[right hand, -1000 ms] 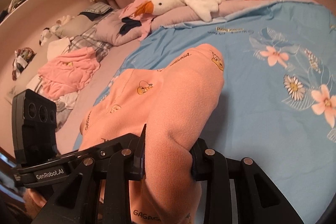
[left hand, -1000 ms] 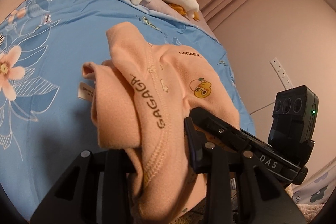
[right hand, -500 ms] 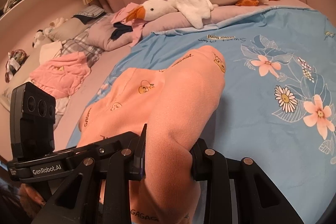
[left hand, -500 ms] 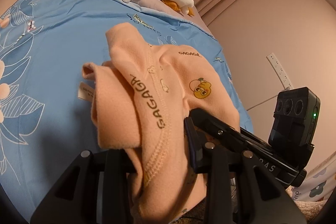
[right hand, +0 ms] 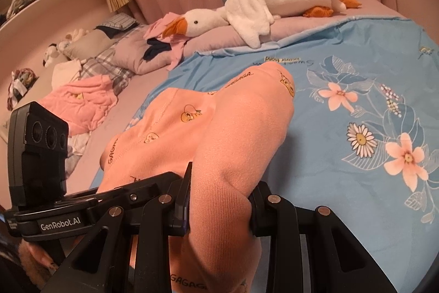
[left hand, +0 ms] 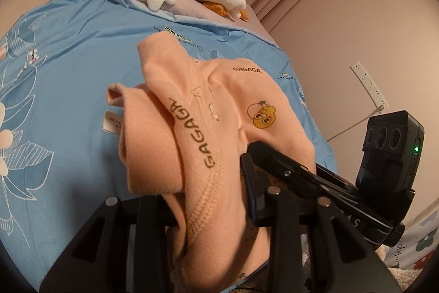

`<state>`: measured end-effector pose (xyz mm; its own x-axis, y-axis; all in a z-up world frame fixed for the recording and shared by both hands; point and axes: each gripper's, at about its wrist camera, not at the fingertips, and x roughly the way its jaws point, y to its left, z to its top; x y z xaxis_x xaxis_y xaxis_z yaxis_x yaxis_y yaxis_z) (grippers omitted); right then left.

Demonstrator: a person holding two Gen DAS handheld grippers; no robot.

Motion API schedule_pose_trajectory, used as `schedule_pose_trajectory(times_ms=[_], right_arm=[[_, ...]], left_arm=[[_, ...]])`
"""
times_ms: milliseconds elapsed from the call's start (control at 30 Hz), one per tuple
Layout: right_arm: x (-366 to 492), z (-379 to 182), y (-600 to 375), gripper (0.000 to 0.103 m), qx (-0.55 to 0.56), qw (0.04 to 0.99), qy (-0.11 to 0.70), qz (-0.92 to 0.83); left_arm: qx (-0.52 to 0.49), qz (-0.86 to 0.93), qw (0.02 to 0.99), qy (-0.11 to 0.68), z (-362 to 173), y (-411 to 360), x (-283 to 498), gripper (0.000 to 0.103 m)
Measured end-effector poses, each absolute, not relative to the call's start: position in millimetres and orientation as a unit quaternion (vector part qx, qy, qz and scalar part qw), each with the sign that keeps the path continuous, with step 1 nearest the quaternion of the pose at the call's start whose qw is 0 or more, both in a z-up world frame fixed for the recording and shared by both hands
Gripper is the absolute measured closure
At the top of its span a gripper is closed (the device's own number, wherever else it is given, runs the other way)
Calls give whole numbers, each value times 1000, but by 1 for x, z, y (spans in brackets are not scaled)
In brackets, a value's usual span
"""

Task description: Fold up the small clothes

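Above blue floral bedding (left hand: pixel 82 78), the peach garment (left hand: pixel 219 111) bunches between both jaws, each clenched on its fabric.

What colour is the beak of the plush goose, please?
Orange; the plush goose shows it best in the right wrist view.

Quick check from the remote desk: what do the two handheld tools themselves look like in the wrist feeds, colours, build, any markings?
Both are matte black. The left tool and right tool each have two angular fingers on open triangular linkages with silver pivot screws. Seen from the other camera, each carries a black box with three round lenses; the right one's shows a green light. The left tool's rail reads GenRobot.AI. No sleeves or cables show.
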<state>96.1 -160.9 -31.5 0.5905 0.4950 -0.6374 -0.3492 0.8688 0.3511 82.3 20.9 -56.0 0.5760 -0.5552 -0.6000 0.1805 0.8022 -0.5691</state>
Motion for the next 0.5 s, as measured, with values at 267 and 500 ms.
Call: schedule_pose_trajectory(times_ms=[267, 500], right_arm=[[97, -26, -173, 70, 84, 893, 376, 232], [113, -33, -183, 70, 82, 893, 382, 224]], left_arm=[[-209, -205, 867, 404, -50, 1, 86, 70], [-189, -193, 872, 407, -55, -14, 106, 70]])
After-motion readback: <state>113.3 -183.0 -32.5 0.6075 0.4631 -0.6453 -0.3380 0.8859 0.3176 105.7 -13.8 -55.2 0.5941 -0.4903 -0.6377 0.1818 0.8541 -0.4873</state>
